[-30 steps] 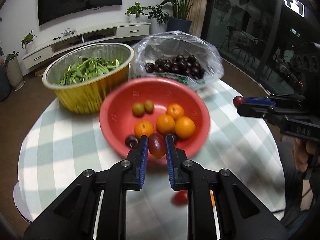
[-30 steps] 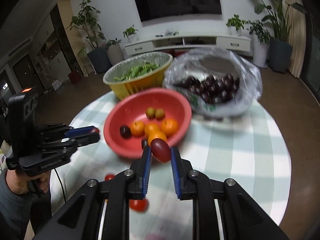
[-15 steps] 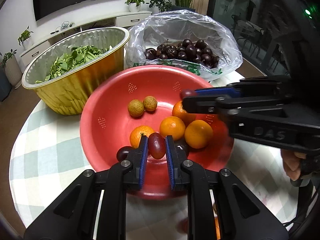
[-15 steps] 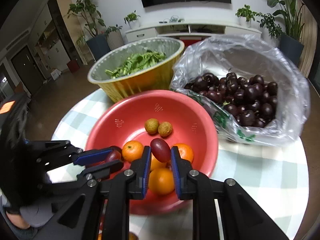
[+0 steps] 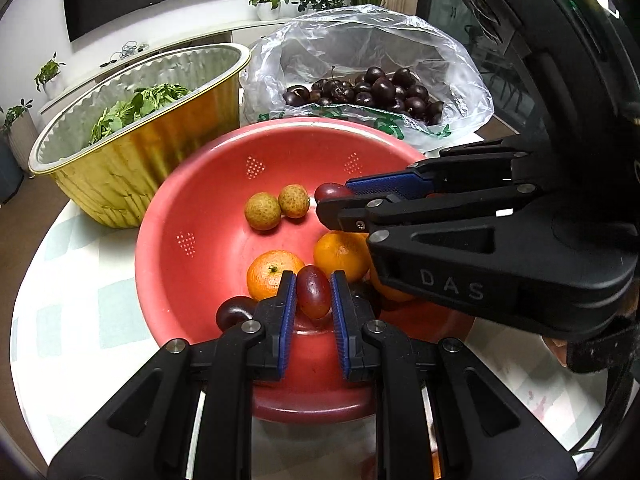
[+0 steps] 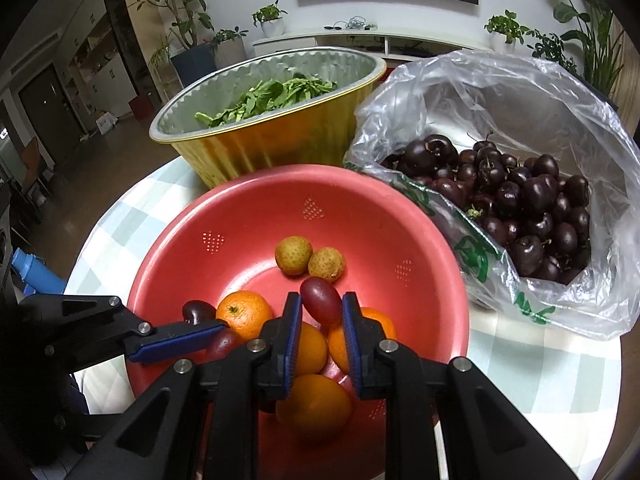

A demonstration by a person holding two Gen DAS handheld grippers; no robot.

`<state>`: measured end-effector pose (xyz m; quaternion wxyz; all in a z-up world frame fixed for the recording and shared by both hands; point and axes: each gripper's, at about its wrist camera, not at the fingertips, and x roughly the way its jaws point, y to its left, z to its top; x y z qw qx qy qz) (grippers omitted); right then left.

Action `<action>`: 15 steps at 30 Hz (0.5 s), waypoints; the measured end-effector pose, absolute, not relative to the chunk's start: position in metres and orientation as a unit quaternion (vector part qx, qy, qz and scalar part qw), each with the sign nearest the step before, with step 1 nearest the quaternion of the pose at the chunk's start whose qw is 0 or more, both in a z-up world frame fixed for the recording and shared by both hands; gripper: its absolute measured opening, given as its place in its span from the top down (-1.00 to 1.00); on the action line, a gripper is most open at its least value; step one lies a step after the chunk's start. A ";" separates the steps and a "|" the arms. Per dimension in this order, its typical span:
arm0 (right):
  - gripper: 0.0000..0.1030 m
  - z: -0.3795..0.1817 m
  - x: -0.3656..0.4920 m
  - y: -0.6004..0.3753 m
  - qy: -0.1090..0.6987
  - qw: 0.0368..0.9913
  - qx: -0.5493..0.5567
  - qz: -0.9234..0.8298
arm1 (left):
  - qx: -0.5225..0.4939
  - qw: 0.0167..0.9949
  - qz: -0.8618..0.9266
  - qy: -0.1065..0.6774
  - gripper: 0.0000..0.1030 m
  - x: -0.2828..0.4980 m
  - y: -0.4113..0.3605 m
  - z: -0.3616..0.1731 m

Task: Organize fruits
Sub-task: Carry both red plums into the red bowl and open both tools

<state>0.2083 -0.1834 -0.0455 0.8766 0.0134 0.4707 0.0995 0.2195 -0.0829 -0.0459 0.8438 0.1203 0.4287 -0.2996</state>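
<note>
A red colander bowl (image 5: 192, 216) (image 6: 424, 240) holds several oranges (image 5: 269, 272) (image 6: 245, 314), two tan longans (image 5: 262, 211) (image 6: 293, 255) and a dark cherry (image 5: 232, 312) (image 6: 198, 311). My left gripper (image 5: 313, 280) is shut on a dark red oval tomato (image 5: 313, 296), low over the bowl's near side. In the right wrist view it enters from the lower left (image 6: 216, 334). My right gripper (image 6: 321, 300) is shut on a second red oval tomato (image 6: 321, 306) above the oranges. It reaches in from the right (image 5: 330, 200) in the left wrist view.
A gold foil pan of green leaves (image 5: 132, 148) (image 6: 280, 136) stands behind the bowl on the left. An open plastic bag of dark cherries (image 5: 372, 88) (image 6: 520, 200) sits behind it on the right. A pale checked cloth (image 5: 80, 320) covers the round table.
Both grippers came forward and down from the table's near edge until they hang over the red bowl, each still holding its tomato. The right gripper swung in from the side toward the left one.
</note>
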 end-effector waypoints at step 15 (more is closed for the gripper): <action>0.37 -0.045 0.202 -0.178 0.469 0.877 -0.002 0.107 | 0.114 0.847 -0.292 0.430 0.67 0.218 -0.080 -0.045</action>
